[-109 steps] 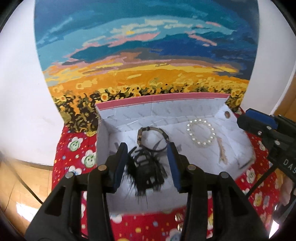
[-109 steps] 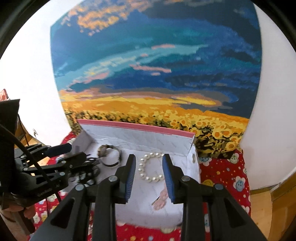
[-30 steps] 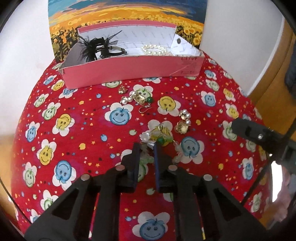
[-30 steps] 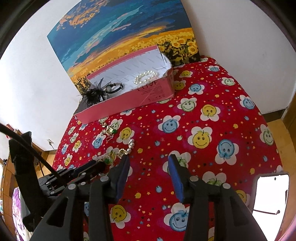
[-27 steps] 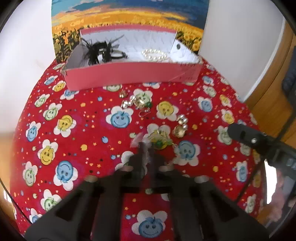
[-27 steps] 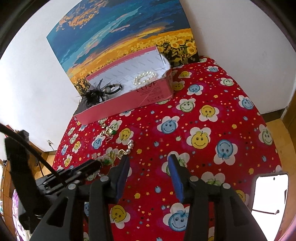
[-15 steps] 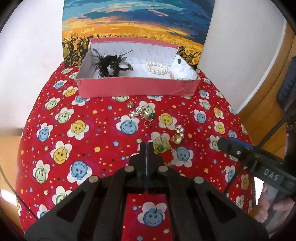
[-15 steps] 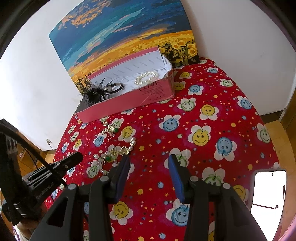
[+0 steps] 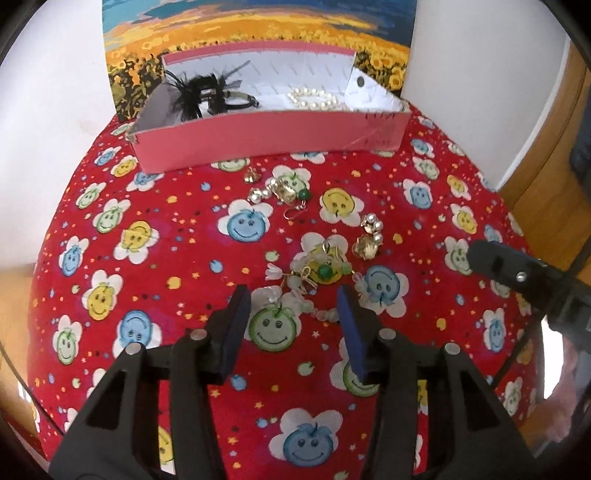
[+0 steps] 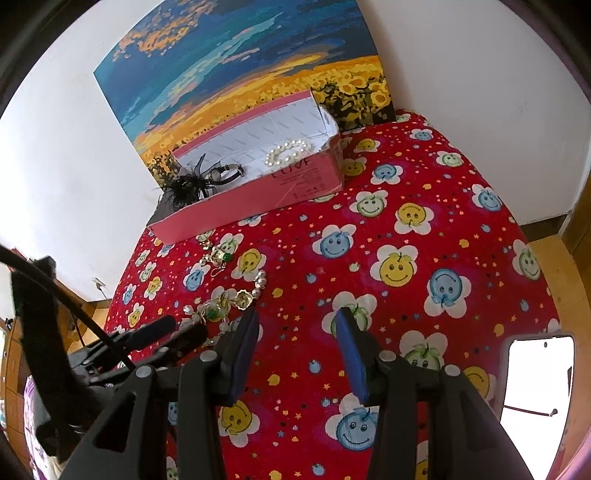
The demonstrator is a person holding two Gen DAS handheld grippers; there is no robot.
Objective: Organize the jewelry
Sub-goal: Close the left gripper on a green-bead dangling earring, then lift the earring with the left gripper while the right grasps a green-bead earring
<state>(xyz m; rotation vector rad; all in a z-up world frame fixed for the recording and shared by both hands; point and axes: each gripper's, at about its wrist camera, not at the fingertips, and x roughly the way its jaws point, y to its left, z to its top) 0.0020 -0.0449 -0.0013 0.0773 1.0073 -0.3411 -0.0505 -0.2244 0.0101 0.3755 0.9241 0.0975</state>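
Note:
A pink box (image 9: 266, 140) stands at the back of the red smiley cloth and holds a black feather piece (image 9: 195, 92), a watch and a pearl bracelet (image 9: 314, 100). Loose earrings lie on the cloth: a gold and green cluster (image 9: 284, 194), a gold and pearl piece (image 9: 369, 240), and a clear-bead and green piece (image 9: 310, 277). My left gripper (image 9: 293, 306) is open, its jaws either side of the clear beads just in front. My right gripper (image 10: 295, 325) is open and empty over the cloth. The box also shows in the right wrist view (image 10: 258, 192).
A sunflower painting (image 9: 258, 33) leans on the white wall behind the box. A phone with a bright screen (image 10: 535, 373) lies at the right near the cloth's edge. A wooden door or cabinet (image 9: 554, 147) stands to the right.
My left gripper was shut half a second ago and has opened wide, lower and closer to the clear-bead earring. My right gripper has barely moved.

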